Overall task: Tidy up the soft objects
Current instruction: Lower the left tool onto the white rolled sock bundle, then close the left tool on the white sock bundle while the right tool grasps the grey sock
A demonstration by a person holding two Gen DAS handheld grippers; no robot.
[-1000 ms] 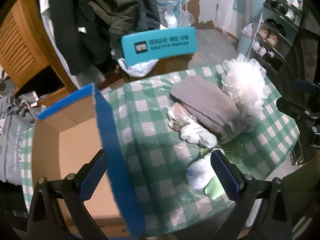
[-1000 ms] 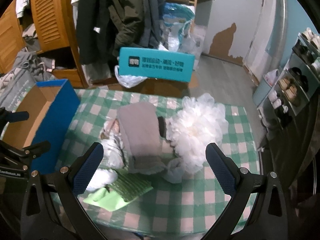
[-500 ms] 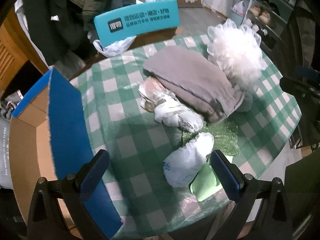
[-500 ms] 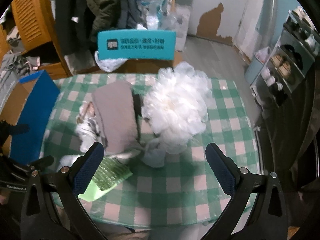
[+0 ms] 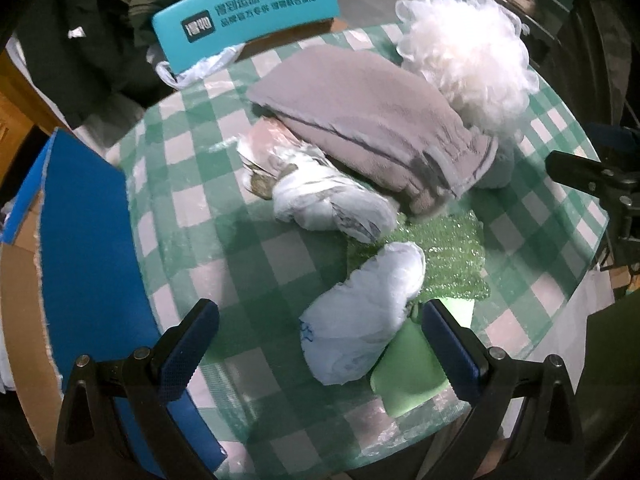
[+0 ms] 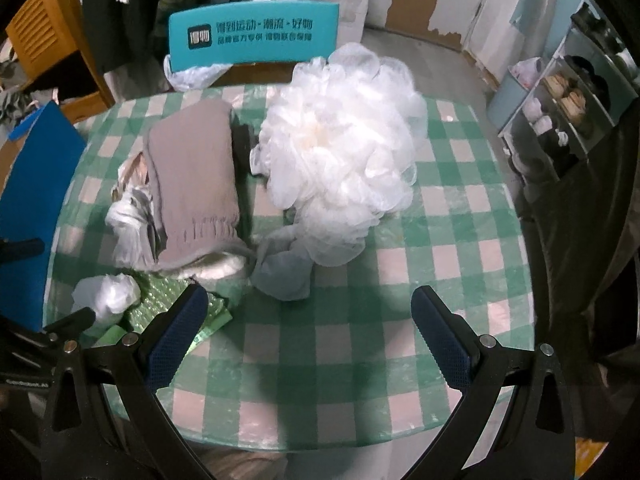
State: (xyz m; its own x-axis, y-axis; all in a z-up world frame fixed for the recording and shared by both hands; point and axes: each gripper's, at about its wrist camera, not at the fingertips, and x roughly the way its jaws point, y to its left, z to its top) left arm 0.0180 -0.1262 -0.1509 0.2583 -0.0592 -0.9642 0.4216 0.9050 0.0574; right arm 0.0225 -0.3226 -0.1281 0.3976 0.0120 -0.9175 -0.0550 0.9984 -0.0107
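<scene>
On the green checked table [image 5: 200,216] [image 6: 440,280] lie a folded grey cloth [image 5: 368,120] [image 6: 192,184], a white mesh puff [image 5: 472,60] [image 6: 340,148], crumpled plastic-wrapped bundles [image 5: 324,196] [image 6: 132,216], a white bag [image 5: 360,320] [image 6: 106,294] on a green bubble sheet [image 5: 448,260] [image 6: 168,292], and a grey-blue bundle [image 6: 284,274]. My left gripper [image 5: 320,348] is open, hovering just above and around the white bag. My right gripper [image 6: 308,328] is open over bare table, in front of the grey-blue bundle and puff.
A cardboard box with blue flaps [image 5: 80,240] [image 6: 36,168] stands at the table's left. A teal chair back [image 5: 244,12] [image 6: 252,36] sits behind the table, with hanging coats [image 5: 100,20]. A shoe rack [image 6: 572,92] stands at the right.
Both grippers have moved forward and down toward the table. The left one swung right, from over the box to the white bag. Both stay open.
</scene>
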